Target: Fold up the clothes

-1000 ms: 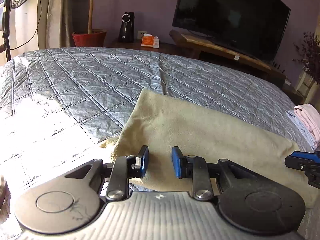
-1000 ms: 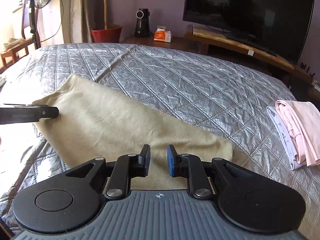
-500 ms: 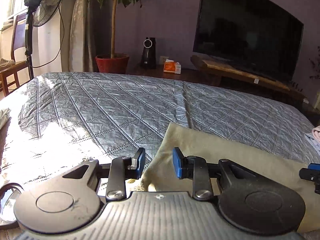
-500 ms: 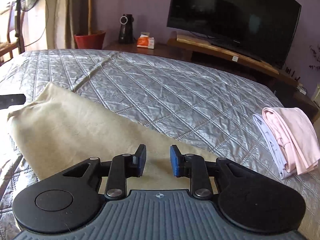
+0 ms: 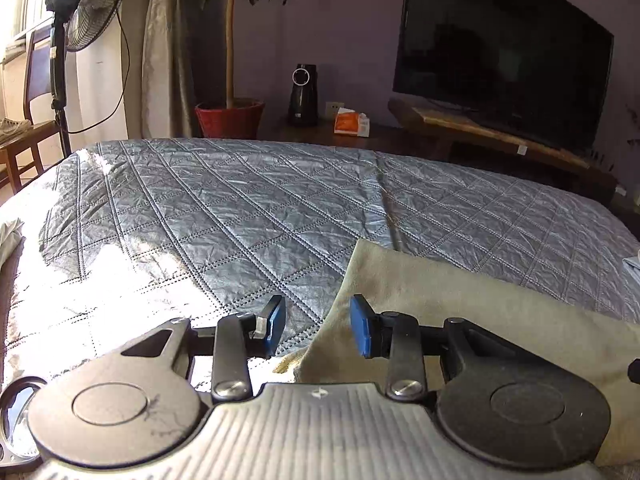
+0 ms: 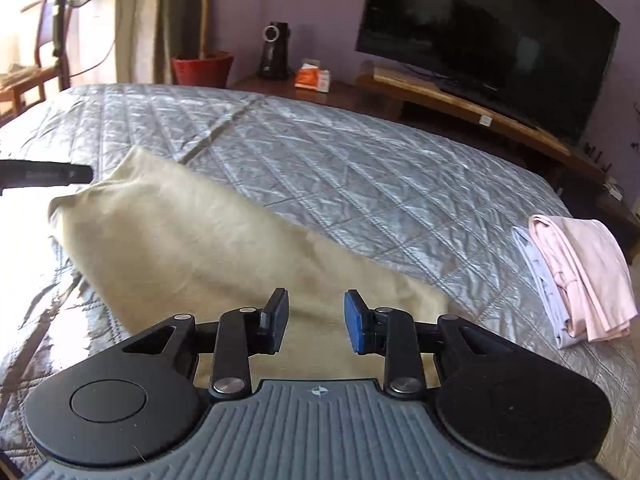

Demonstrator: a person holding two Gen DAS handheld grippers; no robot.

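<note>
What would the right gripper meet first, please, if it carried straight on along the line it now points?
Most likely the folded beige cloth: the right gripper, its jaws open and empty, points down at it on the grey quilted bedspread. Depth is unclear.

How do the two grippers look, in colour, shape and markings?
Both are alike. The left gripper has a ribbed grey body with a small compass-like mark, two round black discs at its sides, and black link arms with silver screws that carry blue pads. The right gripper has the same build, with a darker grey-blue ribbed body. No hand, sleeve or cable shows.
</note>
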